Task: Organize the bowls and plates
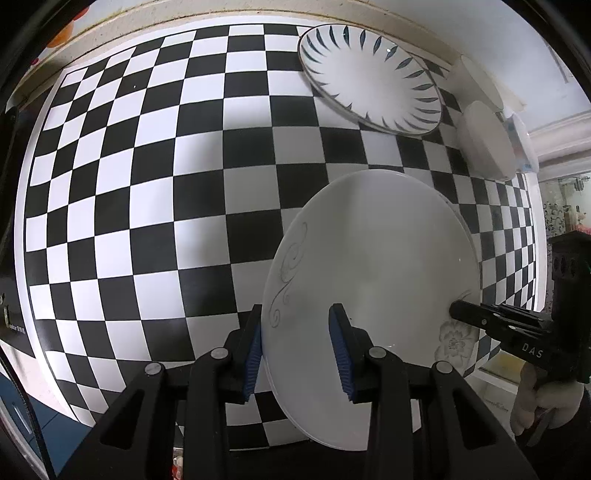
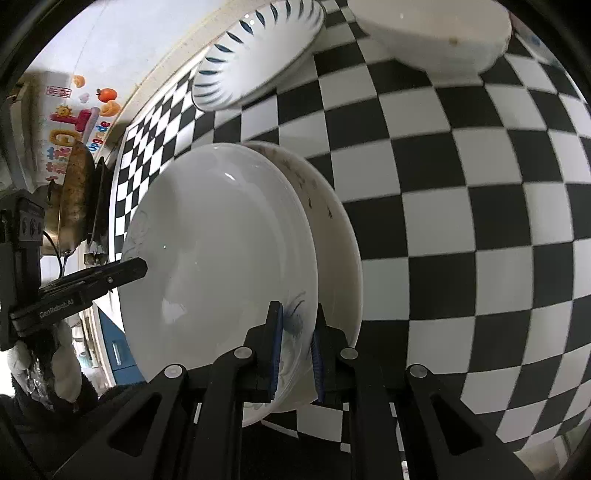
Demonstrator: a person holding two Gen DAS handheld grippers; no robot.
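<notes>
The left hand-held gripper (image 1: 295, 350) is clamped on the near-left rim of a white plate with grey scroll and flower print (image 1: 373, 295), one blue pad outside the rim and one on the plate's face. The right hand-held gripper (image 2: 295, 350) grips the opposite rim of the same plate (image 2: 221, 258); from its own view the jaws stand narrow, with the rim and what appears to be the rim of a second plate (image 2: 332, 229) directly beneath between the pads. Whether the second plate is lifted with the first or merely sits under it cannot be told. The plate is held low over the checkered worktop (image 1: 147, 184), toward its near right quarter.

Surroundings: a white plate with dark blue leaf marks around its rim (image 1: 369, 74) lies flat at the far right of the worktop, well apart from the held plate. Two plain white bowls (image 1: 487, 140) stand along the right edge, between the blue-marked plate and the held plate, the nearer one close to the held plate's far rim. In the right wrist view a metal pan (image 2: 75, 195) sits beyond the worktop's left edge.

Open room: the whole left and centre of the checkered surface is bare of dishes. The far edge meets a pale wall strip (image 1: 221, 14); the right edge is crowded by the bowls.
</notes>
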